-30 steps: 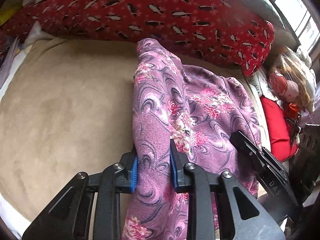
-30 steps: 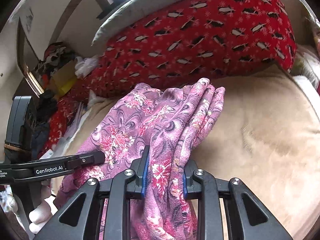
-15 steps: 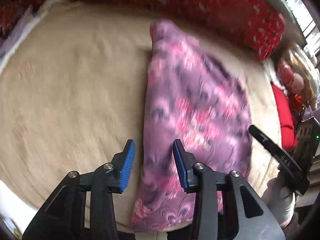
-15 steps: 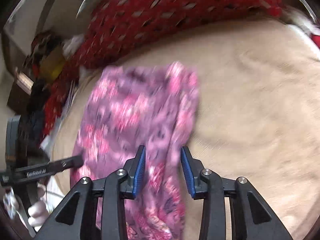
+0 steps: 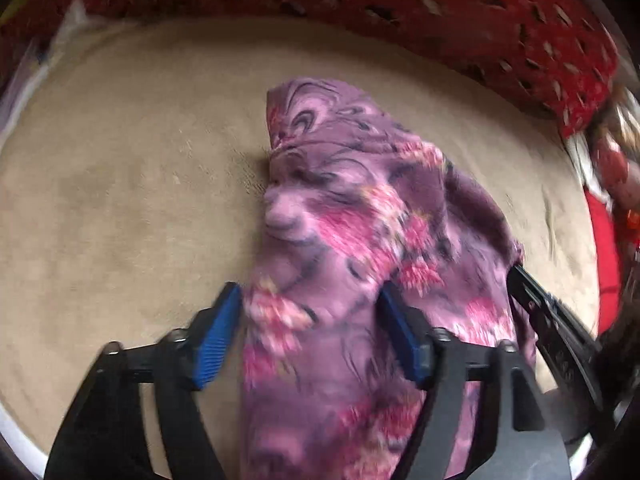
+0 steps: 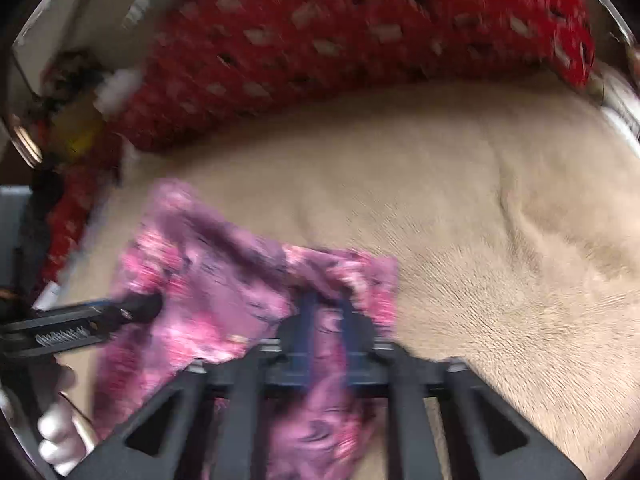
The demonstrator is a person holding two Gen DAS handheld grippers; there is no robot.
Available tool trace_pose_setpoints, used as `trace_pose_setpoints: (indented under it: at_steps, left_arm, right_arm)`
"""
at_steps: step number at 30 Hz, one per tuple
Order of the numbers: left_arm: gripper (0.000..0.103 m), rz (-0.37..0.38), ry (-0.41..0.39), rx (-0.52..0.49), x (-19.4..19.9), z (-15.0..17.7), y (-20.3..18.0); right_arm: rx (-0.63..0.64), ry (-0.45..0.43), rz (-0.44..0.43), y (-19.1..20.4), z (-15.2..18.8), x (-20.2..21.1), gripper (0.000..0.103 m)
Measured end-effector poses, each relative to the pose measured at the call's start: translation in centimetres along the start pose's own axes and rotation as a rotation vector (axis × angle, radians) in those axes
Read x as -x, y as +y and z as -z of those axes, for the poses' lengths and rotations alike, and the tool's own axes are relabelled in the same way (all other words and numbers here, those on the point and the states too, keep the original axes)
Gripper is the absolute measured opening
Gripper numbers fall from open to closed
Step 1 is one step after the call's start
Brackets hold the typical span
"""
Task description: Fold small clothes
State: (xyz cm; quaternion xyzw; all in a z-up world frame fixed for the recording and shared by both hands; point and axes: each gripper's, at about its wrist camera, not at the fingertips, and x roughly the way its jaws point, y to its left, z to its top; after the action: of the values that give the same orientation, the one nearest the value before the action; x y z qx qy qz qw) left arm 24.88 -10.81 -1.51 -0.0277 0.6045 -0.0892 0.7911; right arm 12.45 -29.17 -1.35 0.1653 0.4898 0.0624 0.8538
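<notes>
A purple garment with pink flowers (image 5: 360, 240) lies bunched on the beige blanket (image 5: 120, 200). My left gripper (image 5: 312, 332) points steeply down over its near end. Its jaws are opening, the blue pads (image 5: 218, 340) stand wide apart, and the cloth lies loose between them. In the right wrist view the same garment (image 6: 224, 280) is blurred. My right gripper (image 6: 328, 320) has its jaws drawn together with a thin fold of the cloth pinched between them. Each gripper shows in the other's view: the right gripper's finger (image 5: 536, 304) and the left gripper's finger (image 6: 136, 308).
A long red patterned bolster (image 5: 440, 12) runs along the far side of the blanket. Mixed clutter (image 6: 76, 120) is piled at the left in the right wrist view, and red items (image 5: 604, 248) lie at the right edge. A person's hand (image 6: 56, 436) holds the left gripper.
Both grippers came down and the lifted garment now lies on the blanket. The left jaws let go and spread wide. The right jaws opened a little, then closed on the cloth.
</notes>
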Motion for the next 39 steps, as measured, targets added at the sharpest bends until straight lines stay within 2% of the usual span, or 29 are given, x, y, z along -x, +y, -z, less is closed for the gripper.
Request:
trace_pose_setpoints:
  at_steps: [2,5,7,8,10,11,12,13,15,16,19,21,22,23,24,26,28,30,32,33,34,35,36,37,39]
  left_arm:
    - [0.077,0.045,0.026,0.042,0.0,-0.7,0.9]
    - [0.073,0.074,0.037,0.045,1.4,-0.7,2.0]
    - [0.073,0.077,-0.007,0.021,3.7,0.6,2.5]
    - [0.073,0.086,-0.035,0.001,5.0,1.7,2.8]
    - [0.073,0.077,-0.066,-0.019,6.0,3.8,2.9]
    - [0.073,0.06,-0.066,-0.025,5.8,4.4,2.8]
    - [0.073,0.031,-0.047,-0.037,4.9,5.2,2.6]
    - [0.075,0.011,-0.017,-0.052,3.7,5.5,2.4]
    - [0.077,0.004,0.02,-0.059,2.6,6.1,2.4]
    - [0.077,0.006,0.02,-0.051,3.2,6.1,2.5]
    - [0.076,0.009,-0.023,-0.073,6.1,7.3,2.9]
    - [0.076,0.013,-0.031,-0.091,6.8,8.7,3.1]
    - [0.076,0.008,-0.02,-0.09,6.3,9.6,3.3]
    - [0.077,0.002,-0.004,-0.09,5.7,10.2,3.3]
    - [0.082,-0.007,0.035,-0.09,4.3,11.0,3.5]
    - [0.086,0.005,0.054,-0.052,4.0,11.5,4.0]
    - [0.086,0.027,0.057,-0.037,4.9,11.7,4.4]
    - [0.086,0.007,0.027,-0.076,6.0,12.6,4.4]
    - [0.086,-0.027,0.035,-0.1,5.5,13.9,4.4]
    - [0.086,-0.035,0.058,-0.1,4.8,14.5,4.3]
    - [0.09,-0.046,0.081,-0.096,3.7,15.0,4.3]
    - [0.099,-0.06,0.065,-0.094,3.4,15.2,4.3]
    - [0.103,-0.091,0.028,-0.097,3.5,15.6,4.2]
    - [0.103,-0.102,0.021,-0.101,3.6,15.8,4.1]
    - [0.103,-0.095,0.019,-0.1,3.6,16.2,4.2]
  right_arm:
    - [0.005,-0.011,-0.029,-0.4,-0.3,-0.1,0.002]
    - [0.003,0.009,-0.044,-0.7,-0.9,1.1,0.004]
    - [0.001,-0.012,-0.073,-0.7,-0.7,3.3,0.013]
    - [0.008,-0.026,-0.108,-0.4,-0.3,4.4,0.014]
    - [0.036,-0.044,-0.202,0.1,1.1,6.6,0.018]
    - [0.061,-0.046,-0.216,0.5,2.0,7.1,0.023]
    - [0.093,-0.036,-0.202,0.9,3.0,6.9,0.025]
    - [0.126,-0.001,-0.163,1.3,4.0,6.1,0.022]
    - [0.185,0.082,-0.062,1.5,5.7,3.7,0.02]
    - [0.197,0.049,-0.058,1.6,5.9,4.1,0.019]
    - [0.14,0.058,-0.049,1.8,5.5,6.3,0.025]
    - [0.155,0.032,-0.141,2.3,6.3,8.5,0.025]
    - [0.167,0.032,-0.152,2.5,6.8,9.1,0.024]
    - [0.18,0.038,-0.14,2.7,7.6,9.2,0.025]
    - [0.201,0.071,-0.103,2.8,8.6,8.5,0.025]
    - [0.249,0.162,-0.001,2.9,10.2,6.5,0.024]
    - [0.219,0.13,-0.001,2.7,10.5,7.4,0.025]
    - [0.173,0.113,-0.03,2.6,10.7,9.2,0.03]
    - [0.206,0.104,-0.047,2.9,11.7,10.3,0.03]
    - [0.218,0.121,-0.024,2.7,12.5,10.1,0.032]
    - [0.226,0.15,0.012,2.3,13.2,9.5,0.041]
    - [0.227,0.188,0.045,2.2,13.9,8.6,0.047]
    - [0.211,0.196,0.059,1.9,14.6,8.0,0.047]
    - [0.187,0.161,0.054,1.7,15.0,8.2,0.049]
    - [0.163,0.149,0.067,1.6,15.2,8.3,0.05]
